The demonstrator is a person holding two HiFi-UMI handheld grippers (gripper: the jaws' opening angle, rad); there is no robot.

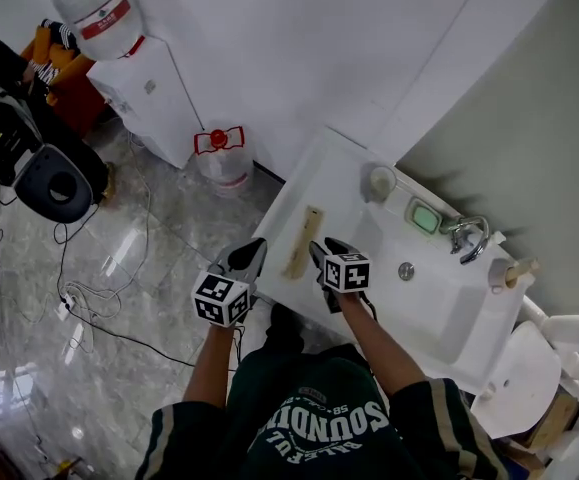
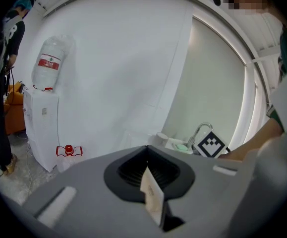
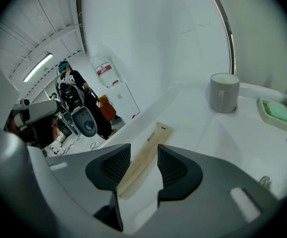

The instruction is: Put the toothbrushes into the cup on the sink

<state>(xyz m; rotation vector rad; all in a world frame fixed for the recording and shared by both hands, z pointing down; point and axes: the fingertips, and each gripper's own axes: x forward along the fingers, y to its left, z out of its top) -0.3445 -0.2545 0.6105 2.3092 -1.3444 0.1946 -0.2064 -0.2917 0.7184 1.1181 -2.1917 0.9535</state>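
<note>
The white sink surface (image 1: 334,168) was backed by a white wall, with a water dispenser (image 1: 139,78) at ten o'clock. A toothbrush packet (image 1: 303,241) was laid there, the cup (image 1: 382,180) at its two o'clock, and the right claw (image 3: 143,150) was held open above it. Only in its own view was the left claw (image 2: 147,152) seen clamped on a second packet (image 2: 152,193).

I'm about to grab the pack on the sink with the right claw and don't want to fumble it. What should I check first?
1. Right claw open: ok, jaws apart.
2. Toothbrush pack in line with its gap: ok, flat on the sink ledge, pads not on it.
3. Left claw grip: ok, shut on a thin beige pack.
4. Cup upright: ok.
5. Cup empty: cannot tell.
</note>
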